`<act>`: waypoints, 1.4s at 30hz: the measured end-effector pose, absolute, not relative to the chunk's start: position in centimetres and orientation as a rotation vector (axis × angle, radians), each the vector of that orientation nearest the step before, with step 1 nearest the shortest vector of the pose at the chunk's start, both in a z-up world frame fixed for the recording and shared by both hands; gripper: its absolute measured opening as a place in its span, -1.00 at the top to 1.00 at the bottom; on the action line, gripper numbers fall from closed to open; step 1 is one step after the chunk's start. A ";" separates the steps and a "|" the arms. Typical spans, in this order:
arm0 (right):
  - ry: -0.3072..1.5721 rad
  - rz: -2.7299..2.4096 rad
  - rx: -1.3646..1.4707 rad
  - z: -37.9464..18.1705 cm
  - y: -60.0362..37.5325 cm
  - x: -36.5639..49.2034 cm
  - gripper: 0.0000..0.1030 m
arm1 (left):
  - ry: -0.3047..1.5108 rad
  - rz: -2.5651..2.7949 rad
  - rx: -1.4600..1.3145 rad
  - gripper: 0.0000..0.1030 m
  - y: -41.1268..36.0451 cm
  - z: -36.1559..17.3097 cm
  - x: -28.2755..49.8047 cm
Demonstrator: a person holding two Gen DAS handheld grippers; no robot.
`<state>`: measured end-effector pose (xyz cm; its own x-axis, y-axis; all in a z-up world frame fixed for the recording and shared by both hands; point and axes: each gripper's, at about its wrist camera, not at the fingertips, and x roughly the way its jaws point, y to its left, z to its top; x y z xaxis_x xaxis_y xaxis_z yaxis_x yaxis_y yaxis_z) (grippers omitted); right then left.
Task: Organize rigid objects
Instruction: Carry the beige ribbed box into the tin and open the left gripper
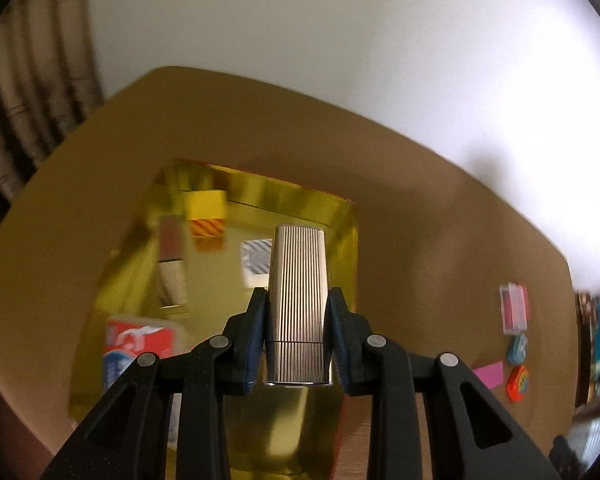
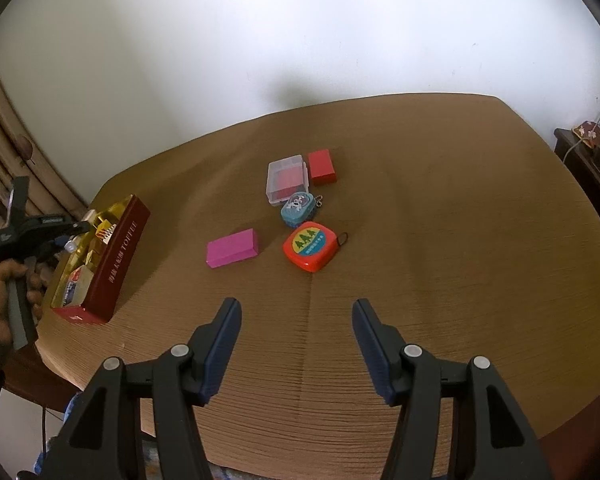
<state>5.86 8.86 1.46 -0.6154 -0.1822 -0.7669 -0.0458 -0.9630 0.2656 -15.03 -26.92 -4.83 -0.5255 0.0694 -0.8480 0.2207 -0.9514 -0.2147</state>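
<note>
Clamped between the left gripper's (image 1: 298, 336) pads, a ribbed silver lighter (image 1: 298, 304) lies closest to the lens, its long axis running straight out along the fingers and tilted down into the tin (image 1: 342, 240) below. That tin sits at the table's (image 2: 440, 200) left edge, gold inside, red outside, already holding a yellow block (image 1: 206, 216) and a few small packets. Going by this, the drop calls for little more than lowering and letting go over the bare gold floor just ahead.

Rightward, near the table's middle, lie a pink box (image 2: 232, 248), a clear case (image 2: 286, 178), a blue keychain (image 2: 298, 210), an orange tape measure (image 2: 310, 250) and a red block (image 2: 322, 166). The right gripper (image 2: 296, 344) hangs empty at the near edge, jaws half spread, nearer to these than the left.
</note>
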 end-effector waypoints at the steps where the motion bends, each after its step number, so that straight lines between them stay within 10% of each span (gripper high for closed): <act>1: -0.393 -2.728 1.343 1.4 8.8 5.8 -0.15 | 0.445 -2.649 1.515 0.48 -26.7 -5.3 -15.6; 26: -0.372 -2.672 1.414 -0.3 8.0 5.0 -0.15 | 1.071 -2.673 1.558 0.49 -30.5 -10.7 -19.3; 42: -0.367 -2.651 1.437 -0.8 7.5 4.8 -0.15 | 0.228 -2.612 1.677 0.49 -24.6 -10.0 -23.0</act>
<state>4.79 7.55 -0.82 -0.5480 -0.2048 -0.8110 -0.0232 -0.9655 0.2595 -23.03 -24.60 -9.97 -0.4189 0.0543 -0.9064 0.1034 -0.9889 -0.1071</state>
